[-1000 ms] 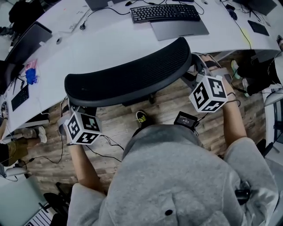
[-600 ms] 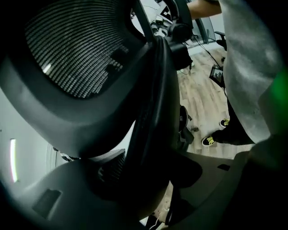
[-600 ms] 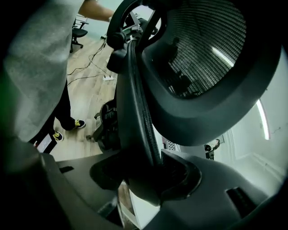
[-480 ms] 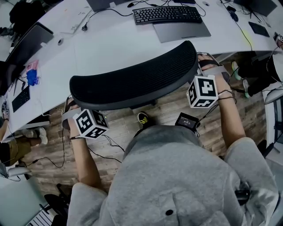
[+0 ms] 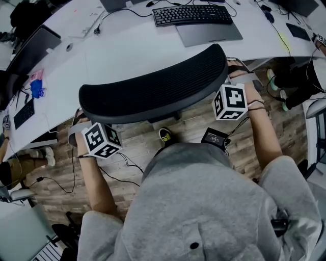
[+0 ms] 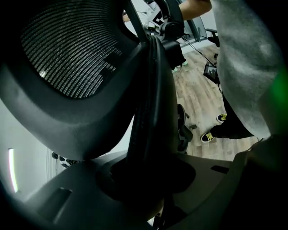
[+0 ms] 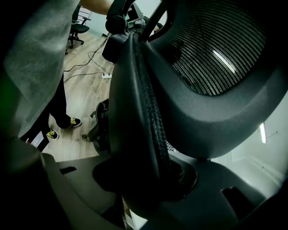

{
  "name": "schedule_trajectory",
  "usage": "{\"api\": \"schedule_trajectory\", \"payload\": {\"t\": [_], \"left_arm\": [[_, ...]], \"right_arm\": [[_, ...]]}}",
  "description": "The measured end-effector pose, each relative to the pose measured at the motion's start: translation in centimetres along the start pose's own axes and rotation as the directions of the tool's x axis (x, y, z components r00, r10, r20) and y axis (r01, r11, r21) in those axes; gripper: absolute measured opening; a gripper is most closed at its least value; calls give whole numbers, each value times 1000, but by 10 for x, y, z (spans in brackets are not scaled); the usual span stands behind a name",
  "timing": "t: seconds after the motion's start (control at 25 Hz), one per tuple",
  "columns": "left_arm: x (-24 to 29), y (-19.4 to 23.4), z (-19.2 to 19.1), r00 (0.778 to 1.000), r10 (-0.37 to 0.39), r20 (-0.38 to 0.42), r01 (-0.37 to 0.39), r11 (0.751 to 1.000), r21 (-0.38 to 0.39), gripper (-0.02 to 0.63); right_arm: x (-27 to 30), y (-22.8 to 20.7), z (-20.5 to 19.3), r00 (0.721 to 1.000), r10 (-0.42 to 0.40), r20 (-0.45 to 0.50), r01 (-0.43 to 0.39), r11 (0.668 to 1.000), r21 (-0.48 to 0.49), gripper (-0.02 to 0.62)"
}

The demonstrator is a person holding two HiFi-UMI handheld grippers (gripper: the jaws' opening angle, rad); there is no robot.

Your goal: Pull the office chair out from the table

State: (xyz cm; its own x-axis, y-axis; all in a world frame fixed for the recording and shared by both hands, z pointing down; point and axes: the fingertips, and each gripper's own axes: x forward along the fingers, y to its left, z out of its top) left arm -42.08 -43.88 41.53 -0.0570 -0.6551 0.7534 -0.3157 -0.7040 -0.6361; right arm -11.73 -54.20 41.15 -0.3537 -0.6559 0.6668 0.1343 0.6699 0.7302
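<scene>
The office chair's black mesh backrest (image 5: 153, 89) curves across the head view, against the white table (image 5: 127, 46). My left gripper (image 5: 80, 127) sits at its left end and my right gripper (image 5: 238, 71) at its right end. In the left gripper view the backrest's padded edge (image 6: 148, 112) runs down between the jaws of the left gripper (image 6: 148, 179), which are closing around it. The right gripper view shows the same edge (image 7: 139, 99) between the jaws of the right gripper (image 7: 144, 179), also closing. I see no firm squeeze on either side.
A keyboard (image 5: 191, 14) and a grey laptop (image 5: 209, 33) lie on the table beyond the chair. On the wooden floor are cables (image 5: 122, 168), a small black device (image 5: 214, 137) and my shoe (image 5: 163, 136). Another chair's armrest (image 5: 316, 107) stands at the right.
Both grippers have drawn in against the backrest's ends and rolled a little, the right one also sinking slightly. The chair has stayed against the table.
</scene>
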Motion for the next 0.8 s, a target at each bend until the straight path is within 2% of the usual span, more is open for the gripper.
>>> {"api": "schedule_trajectory", "payload": {"t": [0.8], "left_arm": [[-21, -23, 7, 999, 44, -6, -44, 999, -23, 137]], "right_arm": [[-22, 20, -4, 1000, -12, 10, 12, 1000, -17, 175]]}}
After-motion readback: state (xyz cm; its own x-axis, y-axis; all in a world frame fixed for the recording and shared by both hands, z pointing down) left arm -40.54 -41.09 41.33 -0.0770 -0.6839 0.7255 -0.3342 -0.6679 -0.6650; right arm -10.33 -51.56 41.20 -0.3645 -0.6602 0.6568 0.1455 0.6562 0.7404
